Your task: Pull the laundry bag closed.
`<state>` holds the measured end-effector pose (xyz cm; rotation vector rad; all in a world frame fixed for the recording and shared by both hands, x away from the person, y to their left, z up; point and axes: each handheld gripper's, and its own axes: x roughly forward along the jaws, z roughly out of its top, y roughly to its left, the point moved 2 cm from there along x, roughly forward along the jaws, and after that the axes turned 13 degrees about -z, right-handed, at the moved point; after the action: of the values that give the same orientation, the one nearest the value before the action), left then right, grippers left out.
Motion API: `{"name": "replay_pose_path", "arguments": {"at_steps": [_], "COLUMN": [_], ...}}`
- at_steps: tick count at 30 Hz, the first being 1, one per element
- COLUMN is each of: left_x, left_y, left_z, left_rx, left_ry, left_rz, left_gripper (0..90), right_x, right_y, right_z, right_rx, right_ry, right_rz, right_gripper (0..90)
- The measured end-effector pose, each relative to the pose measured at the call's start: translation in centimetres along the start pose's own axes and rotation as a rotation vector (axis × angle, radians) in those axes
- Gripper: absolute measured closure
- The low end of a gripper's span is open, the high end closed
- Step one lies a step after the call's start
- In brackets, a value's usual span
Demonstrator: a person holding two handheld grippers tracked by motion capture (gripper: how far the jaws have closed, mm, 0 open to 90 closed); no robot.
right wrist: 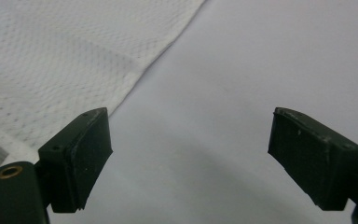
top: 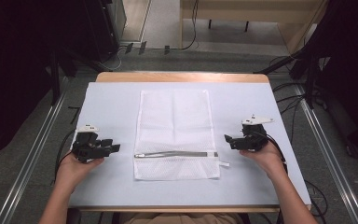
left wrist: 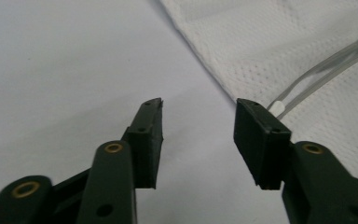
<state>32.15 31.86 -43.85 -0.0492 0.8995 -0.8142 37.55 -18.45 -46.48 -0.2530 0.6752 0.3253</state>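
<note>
High view: I see my left gripper [top: 113,147] and right gripper [top: 227,138], jaws open and empty, flanking the mesh bag [top: 175,121] on the desk [top: 112,100].

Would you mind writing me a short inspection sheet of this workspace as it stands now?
Surface: pale blue mat covering a wooden table, flat.
Job's things: white mesh laundry bag lying flat at centre, its grey zipper running across near the person's end.
Clutter: nothing seen.
Grippers: left claw open, empty, left of the bag; right claw open, empty, right of it.
Cables: black cable trailing from the right claw; more on the floor.
Surroundings: grey floor, metal rails either side, dark stands.
</note>
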Motion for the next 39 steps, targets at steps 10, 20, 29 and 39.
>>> {"name": "replay_pose_path", "arguments": {"at_steps": [10, 20, 29, 39], "left_x": [0.15, 0.32, 0.15, 0.28], "left_y": [0.50, 0.58, 0.07, 0.13], "left_z": [0.28, 0.54, 0.73, 0.61], "left_rx": [-0.067, -0.070, -0.077, -0.072], "left_ry": [0.020, 0.010, 0.007, 0.020], "left_rz": [-0.040, -0.052, -0.066, -0.061], "left_gripper": [39.8, 36.2, 36.0, 36.0], "right_x": [0.00, -0.12, -0.11, -0.09], "right_y": [0.26, 0.47, 0.59, 0.73], "right_z": [0.07, 0.25, 0.20, 0.19], "right_rx": [-0.004, 0.010, 0.010, 0.019], "right_ry": [0.019, 0.041, 0.067, 0.086], "right_rz": [0.046, 0.075, 0.088, 0.098], "right_gripper": [32.3, 38.3, 40.6, 41.5]}}
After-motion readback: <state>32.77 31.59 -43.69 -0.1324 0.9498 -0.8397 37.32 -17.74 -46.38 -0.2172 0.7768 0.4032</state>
